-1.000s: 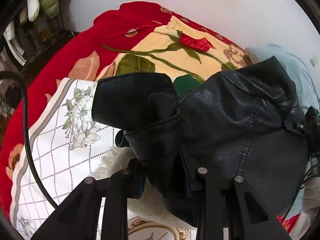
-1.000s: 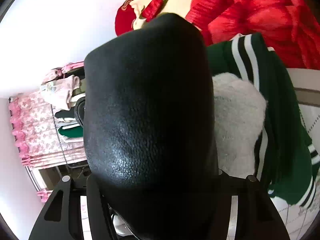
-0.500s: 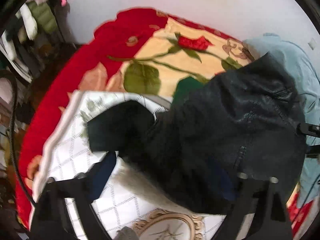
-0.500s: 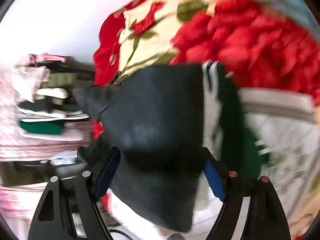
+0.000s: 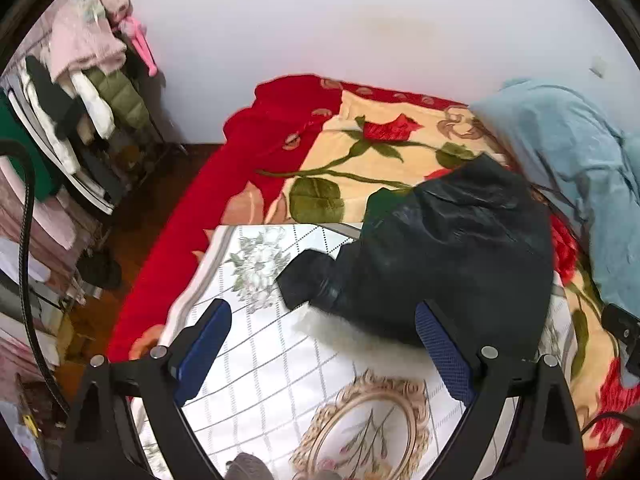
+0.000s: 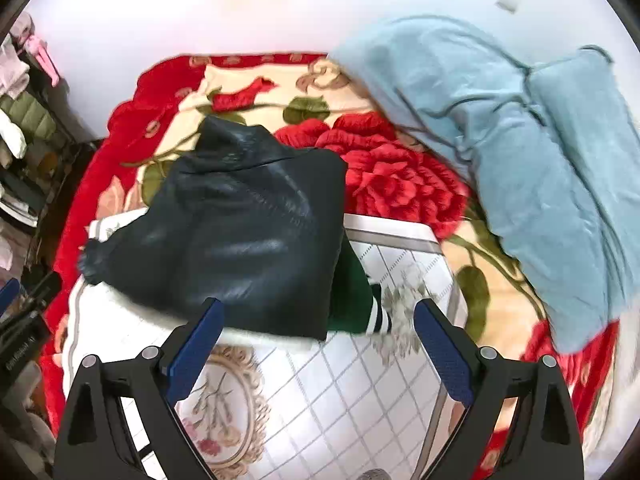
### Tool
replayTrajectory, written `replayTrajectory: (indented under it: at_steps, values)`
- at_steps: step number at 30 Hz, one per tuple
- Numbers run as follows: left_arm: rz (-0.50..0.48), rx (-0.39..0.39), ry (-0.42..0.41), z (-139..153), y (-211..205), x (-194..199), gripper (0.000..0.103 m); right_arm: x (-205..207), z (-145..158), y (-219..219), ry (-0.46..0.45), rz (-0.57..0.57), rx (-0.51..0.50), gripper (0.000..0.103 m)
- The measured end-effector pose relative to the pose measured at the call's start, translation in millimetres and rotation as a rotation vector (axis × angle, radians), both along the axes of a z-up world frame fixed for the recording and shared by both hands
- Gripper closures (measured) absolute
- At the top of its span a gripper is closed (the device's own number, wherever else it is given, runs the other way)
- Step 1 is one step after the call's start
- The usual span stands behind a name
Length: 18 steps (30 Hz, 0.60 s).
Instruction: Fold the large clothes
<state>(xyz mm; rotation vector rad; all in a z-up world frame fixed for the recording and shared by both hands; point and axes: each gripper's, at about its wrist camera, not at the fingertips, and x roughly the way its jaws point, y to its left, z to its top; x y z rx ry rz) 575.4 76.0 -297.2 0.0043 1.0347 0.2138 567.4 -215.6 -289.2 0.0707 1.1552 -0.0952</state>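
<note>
A bed under a red rose blanket point(image 5: 372, 160) stood against a white wall point(image 5: 360, 20). A white floral sheet point(image 6: 320, 392) covered its near part. The folded black jacket point(image 6: 248, 232) lay there over what looked like a green garment point(image 6: 352, 300). A clothes rack point(image 5: 80, 120) stood far left. The left hand-held gripper point(image 5: 324, 344) and the right hand-held gripper point(image 6: 316, 340) were both spread apart, empty.

1. We see a black leather jacket point(image 5: 448, 256) point(image 6: 248, 232) bundled into a rough fold, lying on the white grid-pattern cloth, at 12 o'clock of both wrist views.
2. One sleeve cuff sticks out at its 9 o'clock.
3. White fleece lining shows along the near edge.
</note>
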Motion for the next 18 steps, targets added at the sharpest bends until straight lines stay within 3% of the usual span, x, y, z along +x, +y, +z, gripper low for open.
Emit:
replayTrajectory:
  at_steps: [10, 18]
  values:
    - [-0.125, -0.045, -0.080, 122, -8, -109, 0.009, -156, 142, 26, -0.164, -0.059, -0.133, 0.005]
    - [-0.173, -0.036, -0.136, 192, -12, -179, 0.009, -256, 238, 27, -0.277, -0.102, -0.109, 0.005]
